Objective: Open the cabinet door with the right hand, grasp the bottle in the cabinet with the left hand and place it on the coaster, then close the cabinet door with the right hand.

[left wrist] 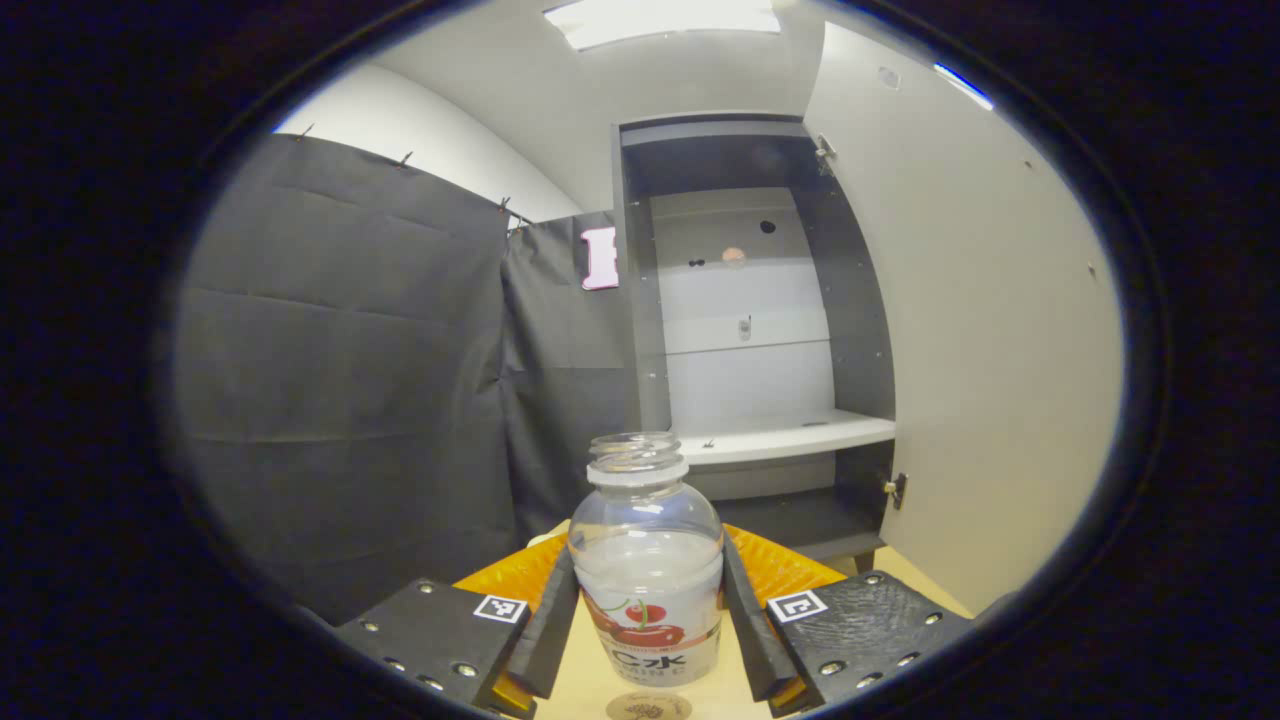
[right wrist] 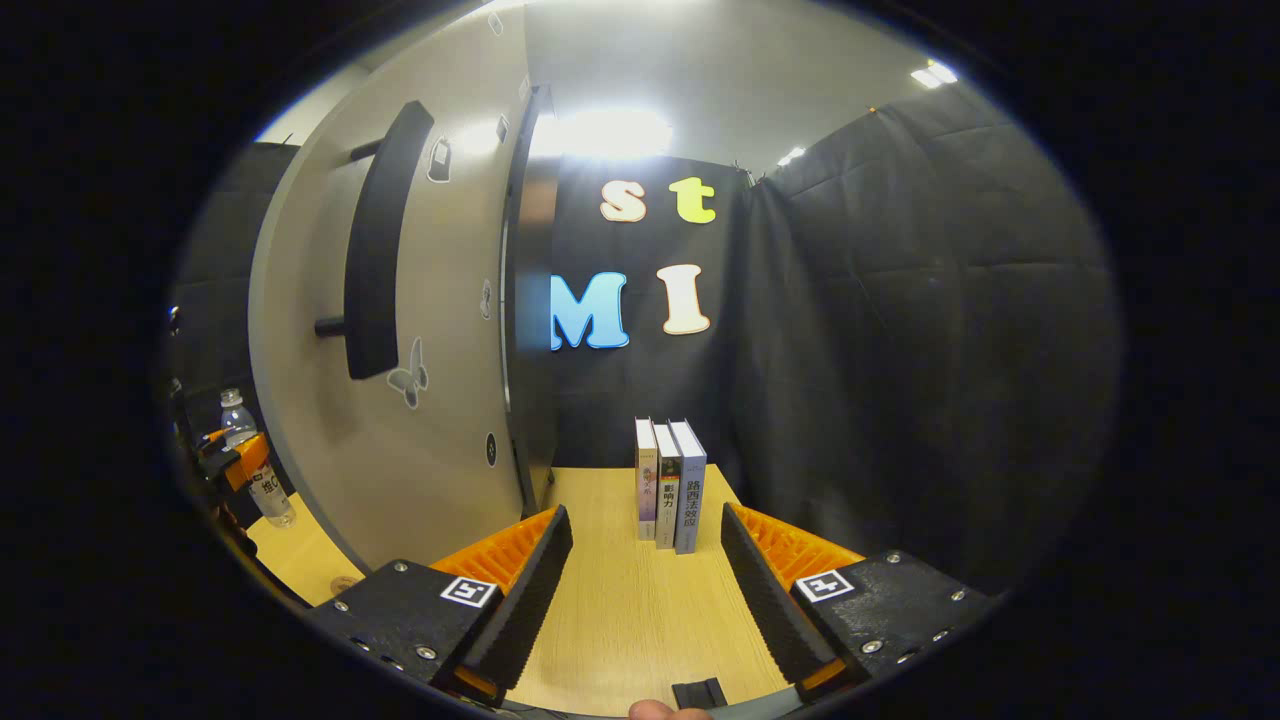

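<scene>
Now the left gripper (left wrist: 650, 610) is clamped on the upright bottle (left wrist: 648, 570), with the coaster (left wrist: 648, 708) apparently just below its base, so the move is straight down; the right gripper (right wrist: 645, 590), fingers apart, has the open cabinet door (right wrist: 420, 330) to its left

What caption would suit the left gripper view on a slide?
Left tongs clamp a capless bottle above the coaster, open cabinet behind.
</scene>
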Tool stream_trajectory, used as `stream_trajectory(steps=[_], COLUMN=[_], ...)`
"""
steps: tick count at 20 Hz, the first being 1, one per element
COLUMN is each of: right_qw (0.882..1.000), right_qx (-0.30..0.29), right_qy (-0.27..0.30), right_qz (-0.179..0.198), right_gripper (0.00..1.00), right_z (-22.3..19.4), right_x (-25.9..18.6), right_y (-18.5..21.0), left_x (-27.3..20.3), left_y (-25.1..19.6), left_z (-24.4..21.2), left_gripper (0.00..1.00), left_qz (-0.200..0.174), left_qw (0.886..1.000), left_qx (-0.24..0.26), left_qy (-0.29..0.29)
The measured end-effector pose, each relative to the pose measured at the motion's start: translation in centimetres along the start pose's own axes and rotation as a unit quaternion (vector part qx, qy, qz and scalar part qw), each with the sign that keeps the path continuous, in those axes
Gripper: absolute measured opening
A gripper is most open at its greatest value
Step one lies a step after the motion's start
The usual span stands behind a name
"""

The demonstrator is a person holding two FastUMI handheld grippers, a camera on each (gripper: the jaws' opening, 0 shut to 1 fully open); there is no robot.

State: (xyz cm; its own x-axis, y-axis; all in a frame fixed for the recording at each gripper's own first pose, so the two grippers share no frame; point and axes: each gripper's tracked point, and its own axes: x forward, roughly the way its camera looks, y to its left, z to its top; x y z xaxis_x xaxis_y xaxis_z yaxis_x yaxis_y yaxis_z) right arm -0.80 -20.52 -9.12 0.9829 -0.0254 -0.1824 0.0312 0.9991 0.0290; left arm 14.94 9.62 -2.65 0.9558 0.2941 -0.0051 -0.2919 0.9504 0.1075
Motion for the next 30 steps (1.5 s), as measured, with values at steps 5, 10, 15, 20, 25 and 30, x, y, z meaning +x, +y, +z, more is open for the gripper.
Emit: stream_trajectory(steps=[5,10,15,20,25,30], right_qw=[0.999,0.993,0.985,0.980,0.977,0.974], right_qx=[-0.020,-0.060,-0.087,-0.090,-0.097,-0.106], right_qy=[0.029,0.105,0.139,0.162,0.169,0.179], right_qz=[-0.011,0.009,0.054,0.078,0.085,0.087], right_gripper=[0.93,0.93,0.93,0.93,0.94,0.94], right_z=[-5.6,-12.1,-14.5,-16.0,-16.8,-17.2], right_x=[0.5,1.1,0.9,0.8,0.9,1.0], right_y=[0.5,2.0,4.8,6.4,7.4,7.4], left_x=[0.0,0.2,0.5,1.1,1.0,1.1], left_y=[-0.3,-0.1,-0.1,-0.3,-0.1,-0.4], left_z=[0.1,-0.1,-0.7,-1.0,-0.7,0.5], left_gripper=[0.72,0.72,0.72,0.74,0.77,0.81], left_qz=[0.001,0.007,-0.002,-0.006,-0.006,-0.019], left_qw=[1.000,1.000,1.000,1.000,0.999,0.998], left_qx=[0.028,0.006,-0.016,-0.028,-0.029,-0.034], left_qy=[-0.015,-0.011,-0.008,0.001,-0.016,-0.041])
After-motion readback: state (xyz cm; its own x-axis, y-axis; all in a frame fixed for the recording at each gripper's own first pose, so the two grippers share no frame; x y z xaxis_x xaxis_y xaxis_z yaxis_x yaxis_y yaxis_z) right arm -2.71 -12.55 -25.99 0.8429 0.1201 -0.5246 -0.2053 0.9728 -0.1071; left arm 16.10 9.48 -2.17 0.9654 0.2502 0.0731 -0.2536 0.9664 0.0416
